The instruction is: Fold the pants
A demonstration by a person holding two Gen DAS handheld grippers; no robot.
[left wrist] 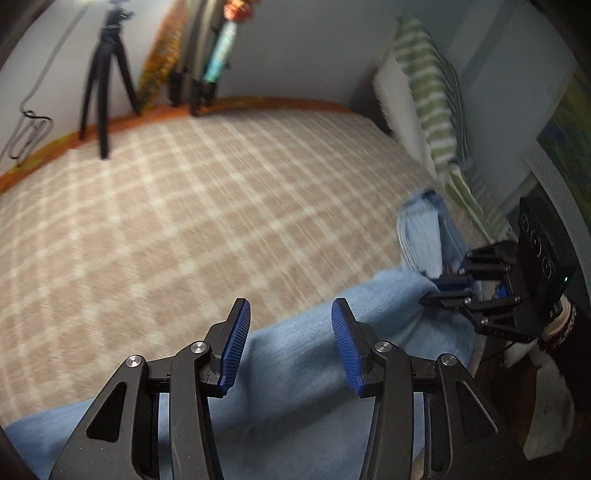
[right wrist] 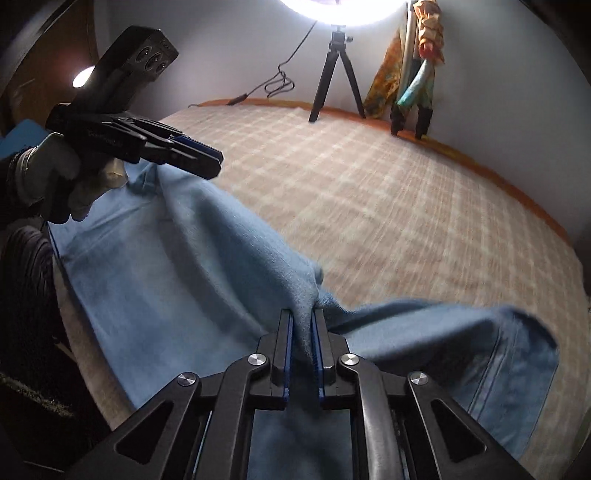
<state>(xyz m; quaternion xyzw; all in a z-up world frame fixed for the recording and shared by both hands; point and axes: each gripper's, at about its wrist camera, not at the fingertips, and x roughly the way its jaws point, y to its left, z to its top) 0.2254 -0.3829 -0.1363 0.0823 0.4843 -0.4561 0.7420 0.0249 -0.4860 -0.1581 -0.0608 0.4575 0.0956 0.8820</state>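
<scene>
Light blue denim pants (right wrist: 177, 266) lie along the near edge of a bed covered by a beige checked blanket (left wrist: 207, 199). My right gripper (right wrist: 303, 317) is shut on a bunched fold of the pants and lifts it a little. It shows at the right of the left wrist view (left wrist: 439, 291), pinching the fabric. My left gripper (left wrist: 290, 317) is open, its blue pads apart above the pants (left wrist: 295, 369), holding nothing. In the right wrist view the left gripper (right wrist: 210, 162) hovers above the far end of the pants.
A black tripod (left wrist: 107, 85) stands at the back of the bed, with a ring light above it (right wrist: 340, 7). Hanging cloths (right wrist: 417, 62) are by the wall. A green striped pillow (left wrist: 432, 96) lies at the right end. An orange bed edge (right wrist: 480, 162) borders the blanket.
</scene>
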